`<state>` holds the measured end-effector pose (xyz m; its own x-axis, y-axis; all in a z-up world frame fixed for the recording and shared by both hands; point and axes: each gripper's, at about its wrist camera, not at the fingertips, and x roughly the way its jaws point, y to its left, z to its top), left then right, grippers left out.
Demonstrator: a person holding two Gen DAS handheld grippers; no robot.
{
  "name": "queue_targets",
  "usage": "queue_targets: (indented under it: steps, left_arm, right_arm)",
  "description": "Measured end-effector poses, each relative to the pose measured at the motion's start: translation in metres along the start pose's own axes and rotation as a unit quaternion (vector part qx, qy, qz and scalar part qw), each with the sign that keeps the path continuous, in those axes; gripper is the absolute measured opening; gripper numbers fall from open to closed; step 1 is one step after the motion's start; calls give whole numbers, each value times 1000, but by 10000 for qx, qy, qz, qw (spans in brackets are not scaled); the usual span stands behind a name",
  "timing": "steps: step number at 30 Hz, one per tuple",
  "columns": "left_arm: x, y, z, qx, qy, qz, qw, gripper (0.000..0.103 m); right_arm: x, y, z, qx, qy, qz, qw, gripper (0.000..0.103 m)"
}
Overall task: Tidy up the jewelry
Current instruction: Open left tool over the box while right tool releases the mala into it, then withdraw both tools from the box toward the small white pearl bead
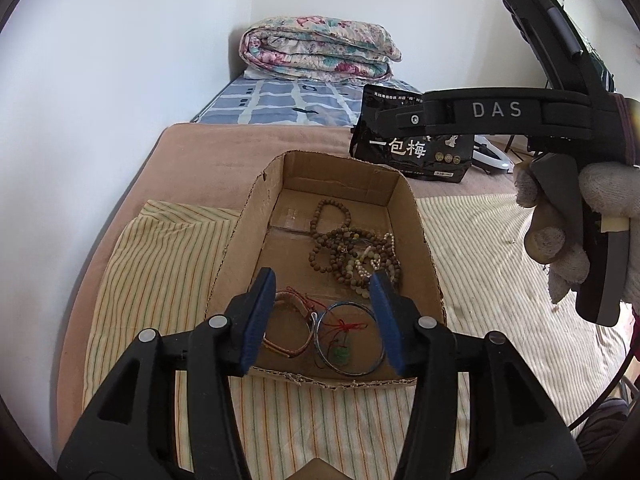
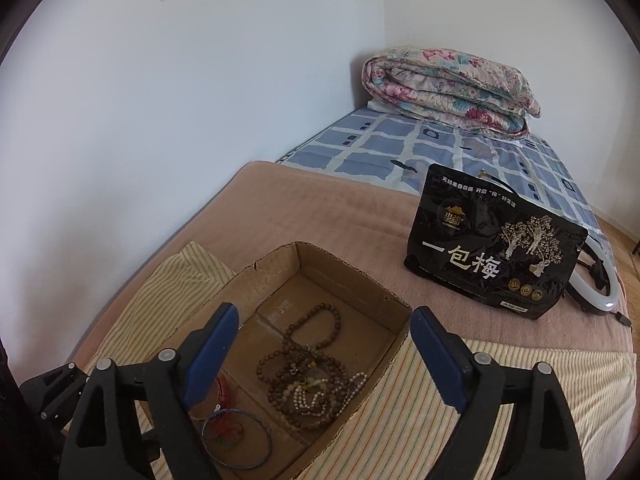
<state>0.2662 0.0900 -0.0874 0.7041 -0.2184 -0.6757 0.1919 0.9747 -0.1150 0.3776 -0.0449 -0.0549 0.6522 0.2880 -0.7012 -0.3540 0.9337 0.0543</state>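
Note:
An open cardboard box (image 1: pixel 416 236) (image 2: pixel 276 266) sits on a striped cloth on the bed. Inside lie tangled brown bead strands (image 1: pixel 344 246) (image 2: pixel 308 368), a white pearl strand (image 1: pixel 376 256) (image 2: pixel 320 394), a blue bangle (image 1: pixel 347 338) (image 2: pixel 236 438) around a red cord with a green pendant (image 1: pixel 341 354), and a woven bracelet (image 1: pixel 290 326). My left gripper (image 1: pixel 324 316) is open and empty above the box's near end. My right gripper (image 2: pixel 324 360) is open and empty, held above the box's right side; its body shows at the right of the left wrist view (image 1: pixel 560 120).
A black snack bag (image 2: pixel 492 246) (image 1: pixel 412 152) stands on the brown blanket (image 2: pixel 320 208) behind the box. A white ring lamp (image 2: pixel 600 280) lies behind the bag. A folded floral quilt (image 2: pixel 448 88) lies at the far end on a blue checked sheet. A white wall runs along the left.

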Motion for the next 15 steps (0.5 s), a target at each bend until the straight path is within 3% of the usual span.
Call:
queue_targets:
  steps: [2,6,15]
  left_arm:
    - [-2,0,0,-27,-20,22,10000,64]
    - [-4,-1,-1,-40,-42,46,10000,65]
    - [-14,-13,1,2,-96,48,9999,66]
  right_arm:
    - [-2,-3,0,48,-4,-4,10000,95]
    - [-10,-6,-3,39,-104,-169,9998,102]
    - [-37,-19,-14,-11,-208,-289,9994,103]
